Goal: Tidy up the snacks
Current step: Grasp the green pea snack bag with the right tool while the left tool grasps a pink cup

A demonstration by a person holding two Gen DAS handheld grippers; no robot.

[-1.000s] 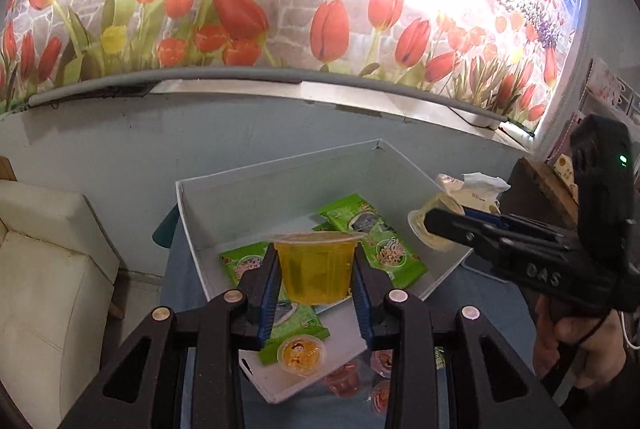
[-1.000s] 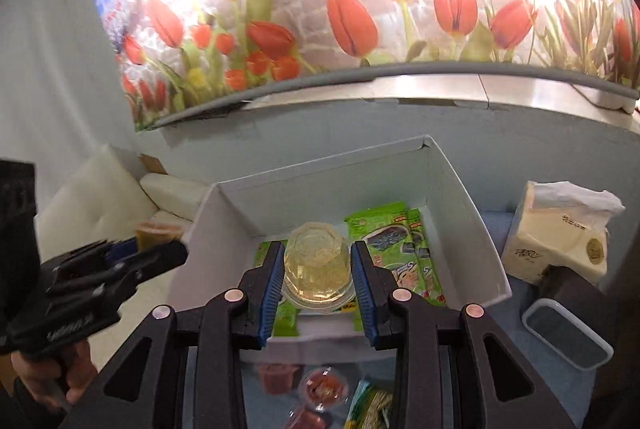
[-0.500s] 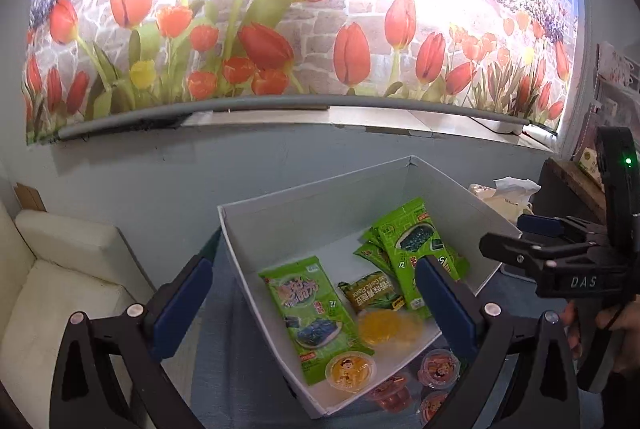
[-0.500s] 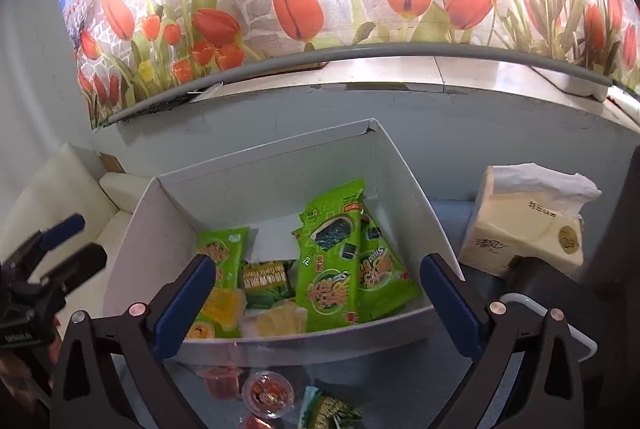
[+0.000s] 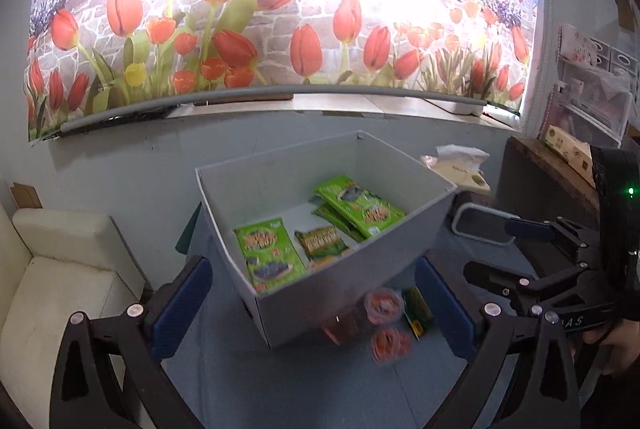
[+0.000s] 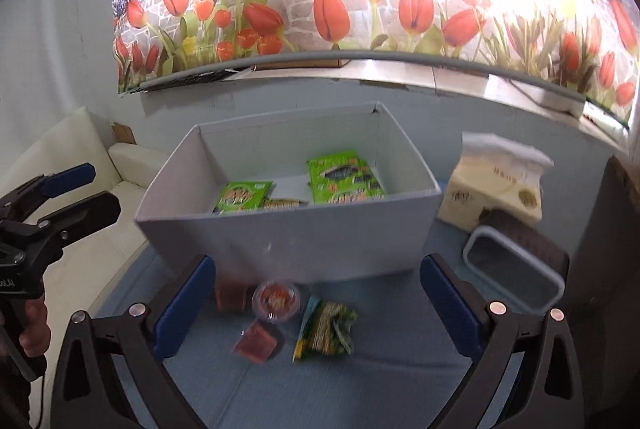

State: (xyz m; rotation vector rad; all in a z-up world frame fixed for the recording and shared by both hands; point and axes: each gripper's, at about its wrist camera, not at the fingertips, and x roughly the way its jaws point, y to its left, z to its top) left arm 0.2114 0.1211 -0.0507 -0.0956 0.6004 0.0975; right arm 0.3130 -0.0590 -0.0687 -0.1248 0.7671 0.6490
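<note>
Several green snack packets (image 5: pixel 268 253) lie flat on the floor of the white box (image 6: pixel 288 237), which stands on the blue table (image 6: pixel 360 389). The left wrist view looks down over a corner of the box and shows three separate groups of packets; the right wrist view sees only their tops over the near wall. In front of that wall, outside the box, sit red jelly cups (image 6: pixel 276 299) and one more green packet (image 6: pixel 326 327) — clearest in the right view, blurred and half cut off by the box corner in the left view. What else lies low in the box behind the near wall cannot be made out.

The left gripper (image 5: pixel 312 305) and the right gripper (image 6: pixel 316 305) both stand spread wide with nothing between the blue pads — their jaws have just been opening. Each hangs before the box's near side, above the loose snacks. A tissue pack (image 6: pixel 496 185) and a lidded container (image 6: pixel 516 273) stand to the right of the box.
</note>
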